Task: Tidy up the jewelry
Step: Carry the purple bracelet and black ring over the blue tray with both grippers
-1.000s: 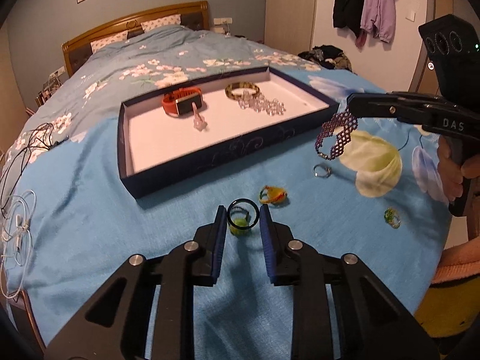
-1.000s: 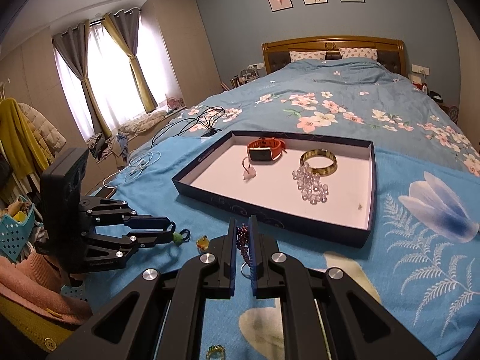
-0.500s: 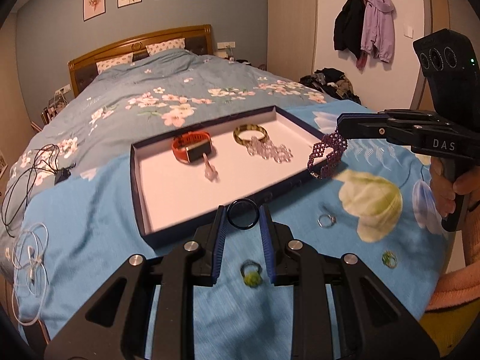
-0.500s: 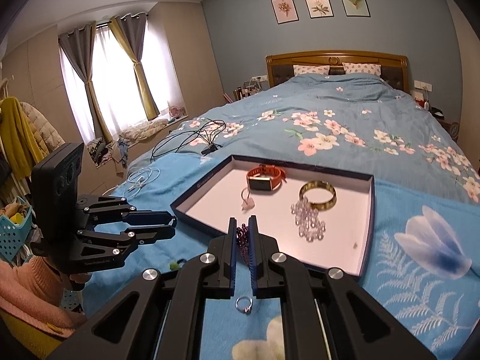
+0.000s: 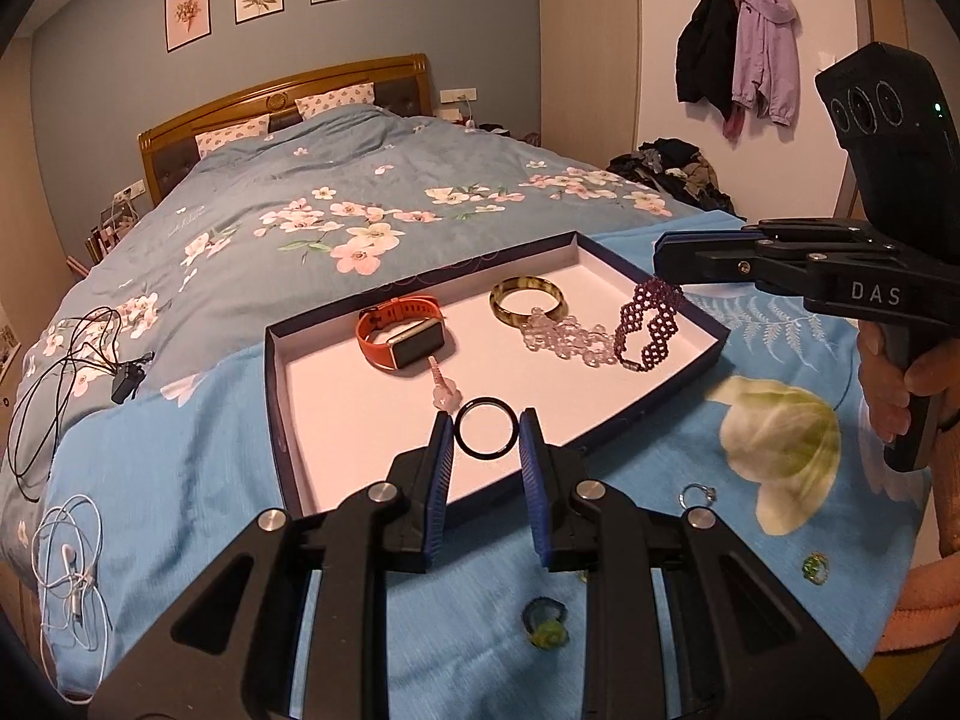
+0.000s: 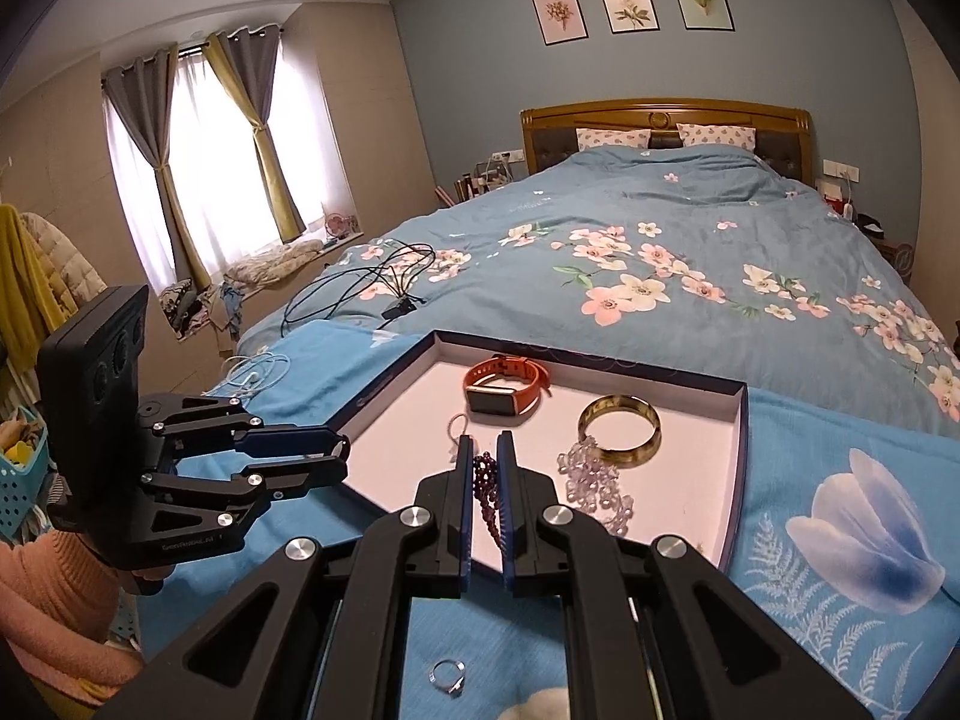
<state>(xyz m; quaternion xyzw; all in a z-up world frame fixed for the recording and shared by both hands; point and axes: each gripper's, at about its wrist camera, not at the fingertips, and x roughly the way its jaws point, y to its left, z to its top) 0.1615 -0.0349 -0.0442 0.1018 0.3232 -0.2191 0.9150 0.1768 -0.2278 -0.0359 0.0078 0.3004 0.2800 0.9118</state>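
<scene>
The left gripper (image 5: 485,433) is pinching a thin black ring (image 5: 485,435) between its blue pads, jaws only as wide as the ring itself. The ring is standing upright, its open face toward the camera, hanging over the near part of the tray (image 5: 684,387).

The right gripper (image 6: 485,468) has its jaws nearly closed on a purple beaded bracelet (image 6: 487,495). In the left wrist view that bracelet (image 5: 651,324) is a flat honeycomb mesh band dangling down from the fingertips, its lower end touching the white tray floor right beside the clear bead bracelet (image 5: 564,339).

The tray is a shallow dark-blue box lid sitting on the blue floral bedspread (image 5: 180,450). Inside it an orange smartwatch (image 5: 405,341) is lying on its side, plus a glossy mottled bangle (image 5: 528,299) and a little pink charm (image 5: 444,393).

A silver ring (image 5: 696,495) and a green ring (image 5: 815,567) are lying loose on the bedspread outside the tray.
</scene>
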